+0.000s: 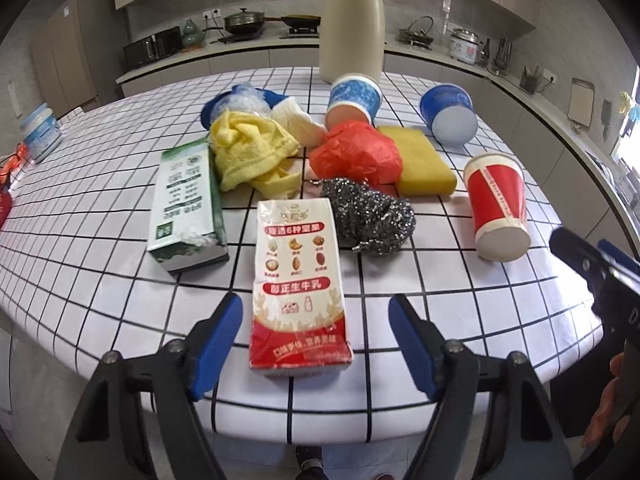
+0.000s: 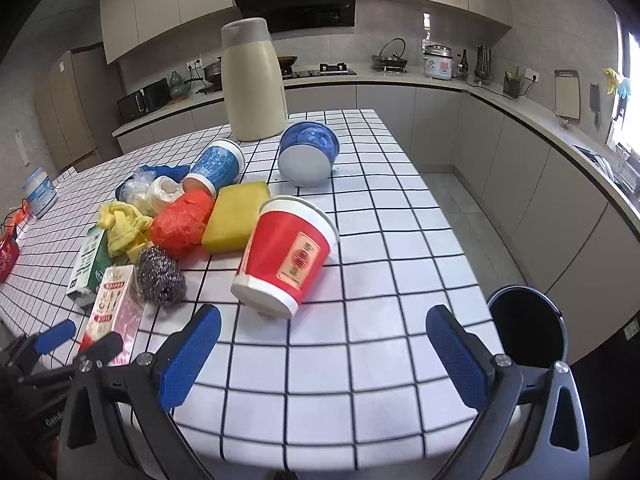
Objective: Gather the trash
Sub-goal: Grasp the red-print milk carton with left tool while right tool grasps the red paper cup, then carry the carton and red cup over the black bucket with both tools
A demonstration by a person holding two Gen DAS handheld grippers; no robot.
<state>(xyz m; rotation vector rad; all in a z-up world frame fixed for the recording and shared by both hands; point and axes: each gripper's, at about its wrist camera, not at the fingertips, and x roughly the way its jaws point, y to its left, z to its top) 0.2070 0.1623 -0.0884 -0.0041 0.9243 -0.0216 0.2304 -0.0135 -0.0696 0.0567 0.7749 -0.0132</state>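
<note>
A red-and-white milk carton point(image 1: 299, 280) lies flat between the fingertips of my open left gripper point(image 1: 316, 316), untouched. A green carton point(image 1: 186, 206) lies left of it. A red paper cup point(image 2: 286, 256) lies on its side just ahead of my open, empty right gripper point(image 2: 322, 330). Two blue cups point(image 2: 218, 166) point(image 2: 308, 152), an orange plastic bag point(image 2: 182, 222), a steel scourer point(image 2: 160, 274), a yellow sponge point(image 2: 236, 214) and a yellow cloth point(image 2: 124, 224) lie on the checked table point(image 2: 380, 240). A black bin point(image 2: 528, 326) stands off the table's right edge.
A tall cream thermos jug point(image 2: 254, 80) stands at the table's far side. A white tub point(image 2: 38, 192) sits at the far left. Kitchen counters with pots and a rice cooker point(image 2: 438, 62) run behind and to the right.
</note>
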